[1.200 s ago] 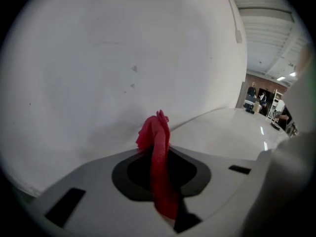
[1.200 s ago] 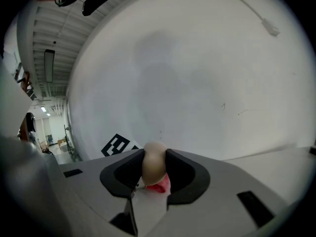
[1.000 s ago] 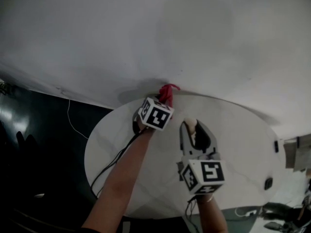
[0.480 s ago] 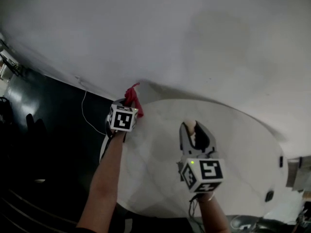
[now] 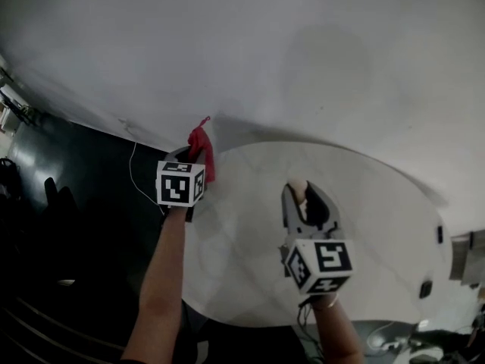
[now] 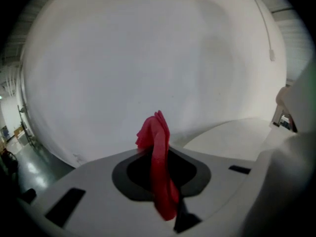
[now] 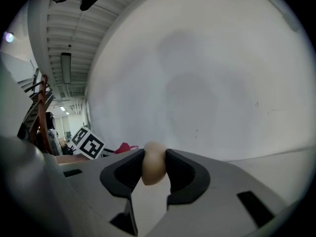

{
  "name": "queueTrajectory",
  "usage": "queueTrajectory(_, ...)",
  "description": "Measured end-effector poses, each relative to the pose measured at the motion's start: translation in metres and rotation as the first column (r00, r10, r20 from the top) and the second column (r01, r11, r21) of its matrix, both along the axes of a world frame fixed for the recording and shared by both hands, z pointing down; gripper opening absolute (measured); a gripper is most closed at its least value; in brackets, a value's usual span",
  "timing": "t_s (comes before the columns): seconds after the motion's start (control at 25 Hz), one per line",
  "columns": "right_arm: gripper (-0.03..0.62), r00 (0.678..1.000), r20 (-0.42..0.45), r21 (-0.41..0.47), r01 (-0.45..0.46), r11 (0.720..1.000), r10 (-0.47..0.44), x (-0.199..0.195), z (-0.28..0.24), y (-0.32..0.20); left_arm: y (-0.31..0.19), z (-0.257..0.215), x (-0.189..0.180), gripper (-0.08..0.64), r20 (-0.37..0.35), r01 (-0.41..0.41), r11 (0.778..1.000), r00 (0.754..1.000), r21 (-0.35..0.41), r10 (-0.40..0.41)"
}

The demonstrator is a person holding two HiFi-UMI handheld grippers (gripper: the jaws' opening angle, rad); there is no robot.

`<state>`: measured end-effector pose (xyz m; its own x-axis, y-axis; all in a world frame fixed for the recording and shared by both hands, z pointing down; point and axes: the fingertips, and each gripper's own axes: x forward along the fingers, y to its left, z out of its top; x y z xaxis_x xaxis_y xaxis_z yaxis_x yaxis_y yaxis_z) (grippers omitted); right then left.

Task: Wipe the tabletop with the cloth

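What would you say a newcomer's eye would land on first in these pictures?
Most likely the red cloth, the only strong colour in view, pinched in the left gripper by the left rim of the round white table. Next comes the pale egg-shaped object, clamped between the jaws of the right gripper above the tabletop.

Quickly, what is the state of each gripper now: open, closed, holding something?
Left gripper: closed on the red cloth.
Right gripper: closed on a pale egg-shaped object.
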<state>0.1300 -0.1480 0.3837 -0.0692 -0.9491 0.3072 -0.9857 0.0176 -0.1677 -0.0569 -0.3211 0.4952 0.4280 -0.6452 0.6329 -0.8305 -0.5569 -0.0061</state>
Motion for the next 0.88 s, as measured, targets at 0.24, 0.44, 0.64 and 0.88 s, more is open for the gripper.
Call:
queueTrajectory(0.24, 0.127, 0.995, -0.024, 0.022, -0.093, 0.995, 0.093, 0.033, -0.011, 0.028, 0.056, -0.016, 0.136, 0.058, -0.110, -0.274, 0.961, 0.957, -0.029, 0.269)
queueTrajectory(0.44, 0.127, 0.982, -0.021, 0.023, -0.188, 0.982, 0.188, 0.064, -0.012, 0.055, 0.111, -0.002, 0.237, 0.058, -0.143, -0.453, 0.889, 0.887, -0.071, 0.440)
queueTrajectory(0.64, 0.127, 0.966, -0.018, 0.012, -0.257, 0.966, 0.257, 0.092, -0.007, 0.075, 0.142, 0.024, 0.300, 0.058, -0.078, -0.542, 0.833, 0.840, -0.106, 0.537)
queueTrajectory(0.88, 0.127, 0.970, -0.013, 0.002, -0.243, 0.970, 0.243, 0.092, -0.002, 0.070, 0.143, 0.071, 0.278, 0.058, 0.012, -0.569, 0.803, 0.815, -0.177, 0.579)
